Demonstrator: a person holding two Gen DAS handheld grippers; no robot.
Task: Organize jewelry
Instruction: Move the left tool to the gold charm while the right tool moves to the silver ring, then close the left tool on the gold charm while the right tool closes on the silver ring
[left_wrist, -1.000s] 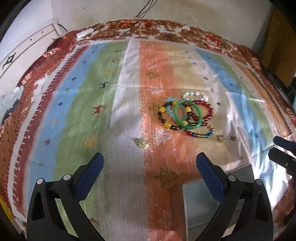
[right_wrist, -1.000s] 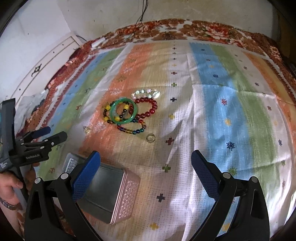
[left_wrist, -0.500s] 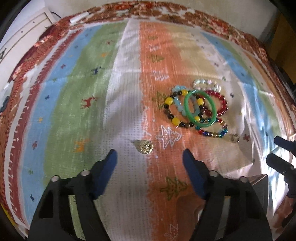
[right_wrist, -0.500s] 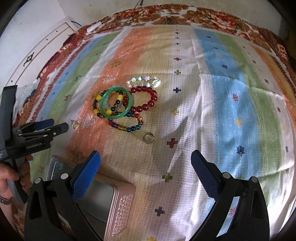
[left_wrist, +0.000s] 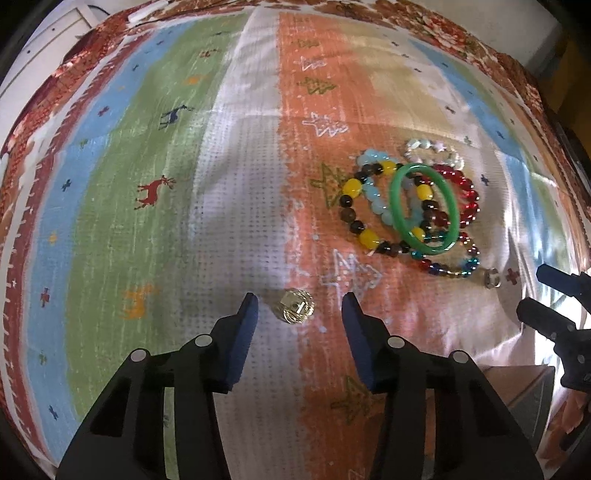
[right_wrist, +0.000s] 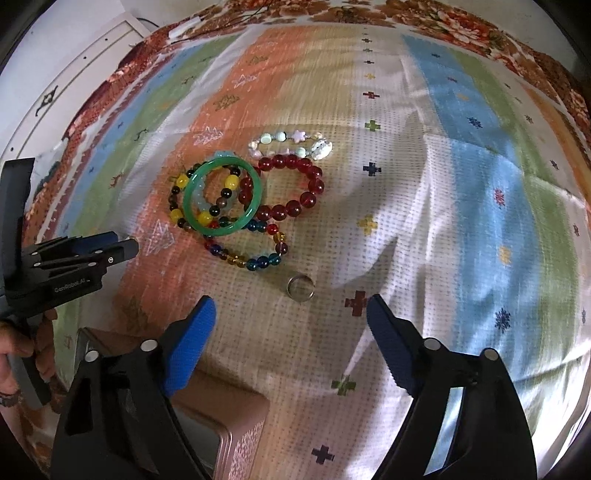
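A small gold ring (left_wrist: 296, 311) lies on the striped cloth between the open fingers of my left gripper (left_wrist: 300, 303), which straddles it just above the cloth. A silver ring (right_wrist: 301, 288) lies just ahead of my open right gripper (right_wrist: 290, 306); it also shows in the left wrist view (left_wrist: 492, 277). A pile of bracelets lies beyond: a green bangle (right_wrist: 222, 195) on top of yellow-and-black beads (left_wrist: 354, 206), red beads (right_wrist: 295, 188), multicoloured beads (right_wrist: 251, 254) and a pale bracelet (right_wrist: 291, 146).
A pink metal box (right_wrist: 207, 417) with its open mouth up stands at the near left under my right gripper. The left gripper shows at the left of the right wrist view (right_wrist: 122, 247). The cloth (right_wrist: 461, 184) covers a bed-like surface; a white cabinet (right_wrist: 55, 92) stands far left.
My left gripper has moved forward and down to the gold ring and narrowed its fingers around it. My right gripper has moved forward toward the silver ring, narrowing somewhat.
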